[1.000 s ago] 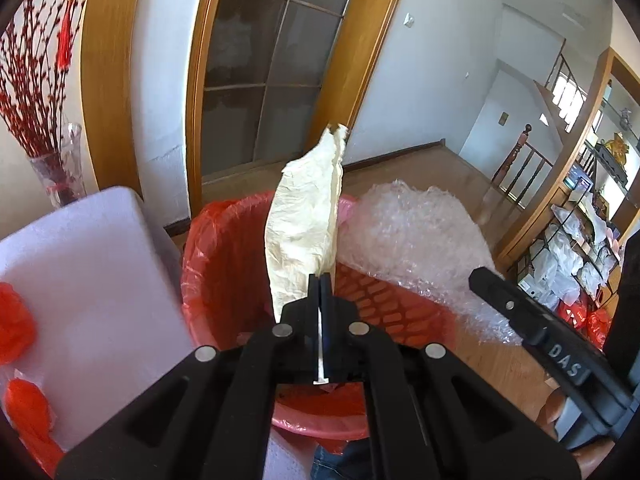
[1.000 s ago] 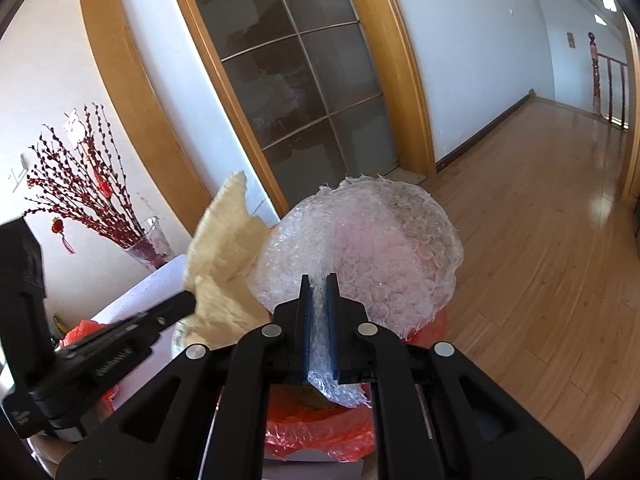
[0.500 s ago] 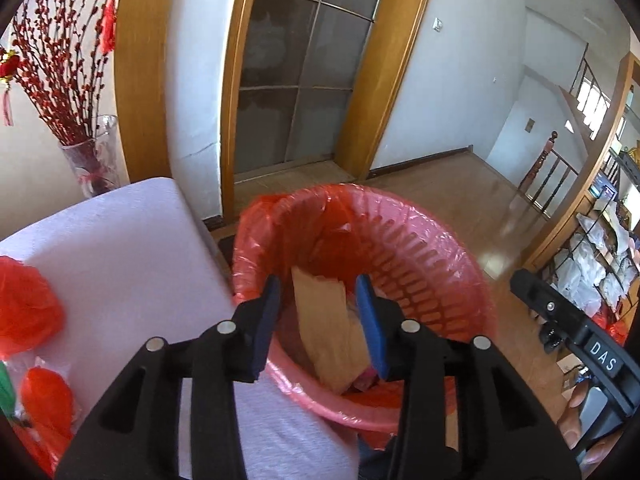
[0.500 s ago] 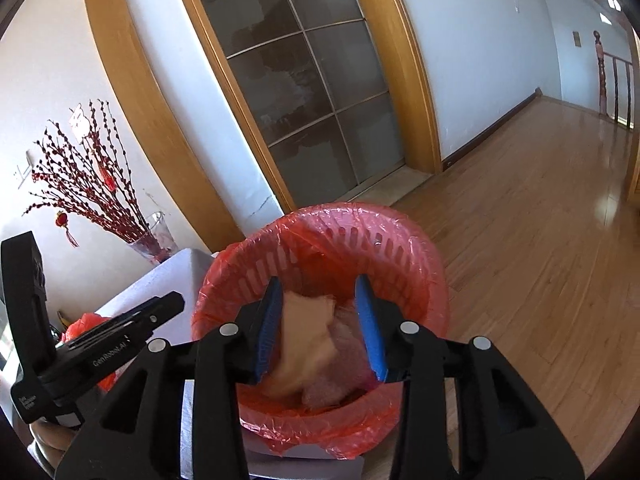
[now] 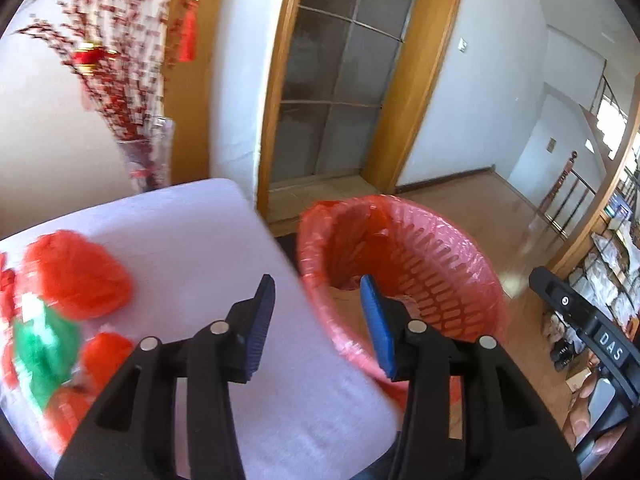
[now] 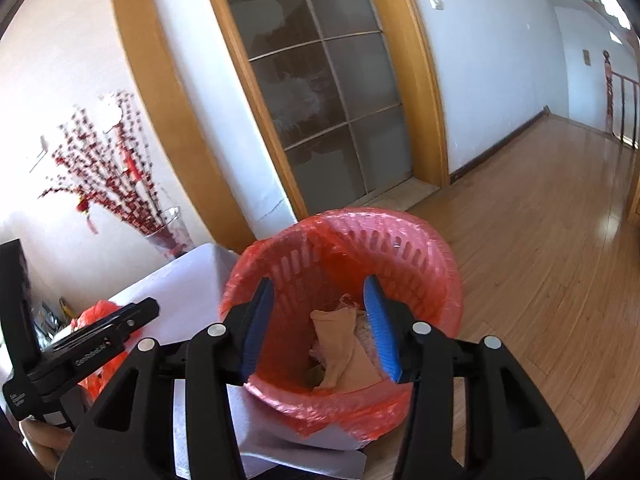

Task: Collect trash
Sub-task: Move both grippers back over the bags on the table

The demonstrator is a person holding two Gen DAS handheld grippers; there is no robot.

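A red mesh trash basket (image 5: 452,280) lined with a red plastic bag stands on the floor beside a white table (image 5: 200,248). It also shows in the right wrist view (image 6: 400,248). Brown paper (image 6: 340,344) and bubble wrap lie inside it. My left gripper (image 5: 318,316) is open and empty, over the table edge next to the basket. My right gripper (image 6: 318,320) is open and empty above the basket. Red crumpled plastic (image 5: 76,276) and green trash (image 5: 44,356) lie on the table at the left.
A glass vase (image 5: 152,160) with red branches stands at the table's far edge. A wood-framed glass door (image 6: 316,92) is behind the basket. Wooden floor (image 6: 540,240) stretches to the right. Shelves with goods (image 5: 616,264) stand at the far right.
Both grippers opened and dropped the brown paper and the bubble wrap into the basket. The left gripper has since swung left toward the table; the right one pulled back slightly.
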